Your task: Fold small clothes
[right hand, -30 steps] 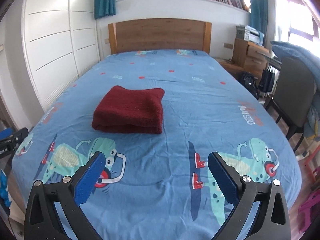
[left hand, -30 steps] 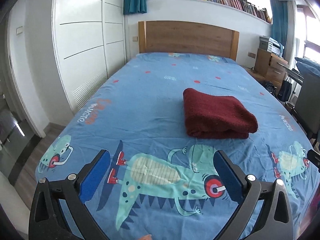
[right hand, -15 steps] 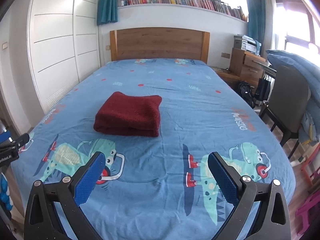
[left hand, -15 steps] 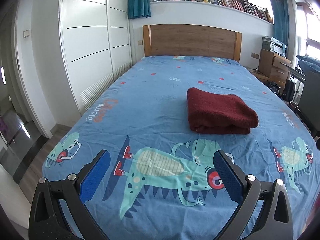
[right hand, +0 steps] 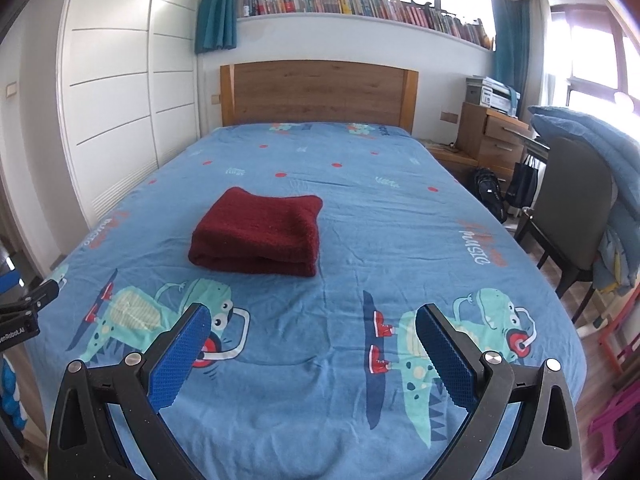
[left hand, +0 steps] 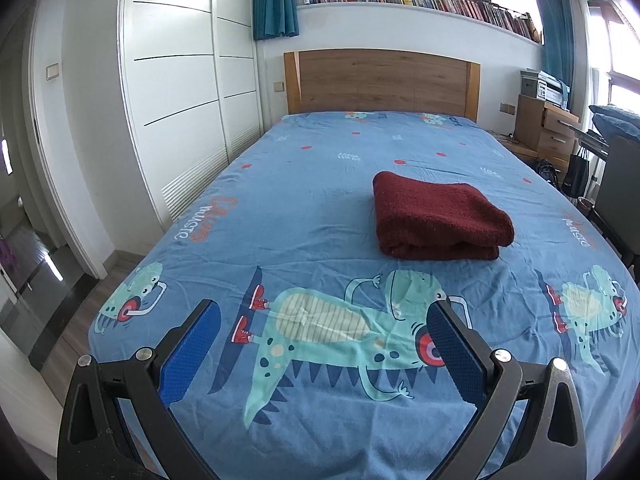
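A dark red knitted garment [left hand: 438,218] lies folded in a neat rectangular stack on the blue dinosaur-print bed sheet [left hand: 304,216]. It also shows in the right wrist view [right hand: 260,238]. My left gripper [left hand: 322,322] is open and empty, held above the foot of the bed, well short of the garment. My right gripper [right hand: 312,326] is open and empty, also above the foot of the bed, with the garment ahead and to its left. Part of the left gripper [right hand: 24,312] shows at the left edge of the right wrist view.
A wooden headboard [left hand: 380,80] stands at the far end. White wardrobe doors [left hand: 176,92] line the left side. A chair draped with a blue quilt [right hand: 580,200], a wooden drawer unit [right hand: 492,136] and bags stand right of the bed. A bookshelf [right hand: 360,4] runs above.
Both grippers have drawn back and risen from the bed, so the folded garment looks smaller and farther. Both stay open and empty.
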The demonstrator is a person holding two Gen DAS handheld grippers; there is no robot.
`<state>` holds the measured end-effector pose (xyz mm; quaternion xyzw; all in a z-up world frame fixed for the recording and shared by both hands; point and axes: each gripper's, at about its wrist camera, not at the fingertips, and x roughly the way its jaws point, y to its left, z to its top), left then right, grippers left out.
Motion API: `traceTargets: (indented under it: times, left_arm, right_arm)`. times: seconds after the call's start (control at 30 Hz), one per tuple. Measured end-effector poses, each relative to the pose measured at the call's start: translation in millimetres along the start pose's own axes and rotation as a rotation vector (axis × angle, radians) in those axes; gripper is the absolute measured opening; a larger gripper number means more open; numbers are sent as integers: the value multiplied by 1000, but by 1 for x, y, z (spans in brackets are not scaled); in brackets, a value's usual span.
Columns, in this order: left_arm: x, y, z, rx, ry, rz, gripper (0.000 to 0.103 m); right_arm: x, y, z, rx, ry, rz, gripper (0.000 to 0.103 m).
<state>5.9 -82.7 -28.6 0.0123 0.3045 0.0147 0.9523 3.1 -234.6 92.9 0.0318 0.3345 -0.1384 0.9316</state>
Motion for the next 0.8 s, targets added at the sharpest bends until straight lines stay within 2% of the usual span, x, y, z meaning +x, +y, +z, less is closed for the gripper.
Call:
traceTargets:
  times: [0.8]
  left_arm:
    - [-1,-8,-2,27,-5,29,102]
  right_arm:
    - [13,-5,-12,22,33,-6,102]
